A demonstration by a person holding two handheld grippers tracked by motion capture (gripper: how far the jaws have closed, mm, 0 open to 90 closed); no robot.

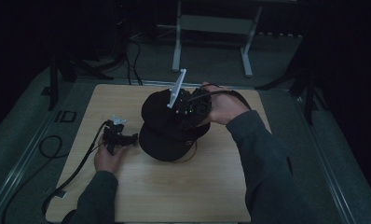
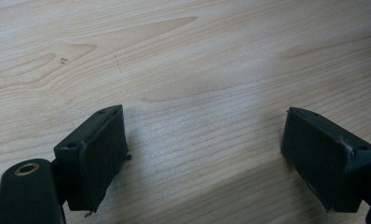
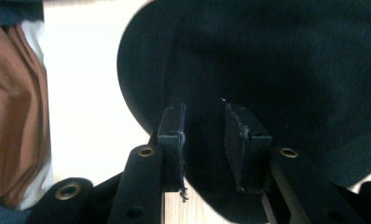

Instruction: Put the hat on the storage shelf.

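Cap, black, sits near the middle of the table, its brim toward the person. It is crown up, so whatever is inside is hidden. A thin yellowish loop pokes out from under the brim's right edge; what it belongs to I cannot tell.

Over the cap's right side is the right gripper, held by the right hand, with its grey plate sticking up above the crown. The room is dim, and gripper and cap are both black, so from above their meeting is hard to make out. In the right gripper view the right gripper shows its jaws narrowly parted, with the cap filling the gap; whether the pads press on the cloth is unclear, as one pad looks just off it. At that view's left edge a brown cloth shape is cut off by the frame.

Left of the cap, just beside the brim, the left hand rests on the table with the left gripper pointing at the brim. In its own view the left gripper stands wide, bare wood between its jaws. Its cable trails off the table's left edge.

Beyond the table, on the floor behind the cap, stand a white frame and dark stands.
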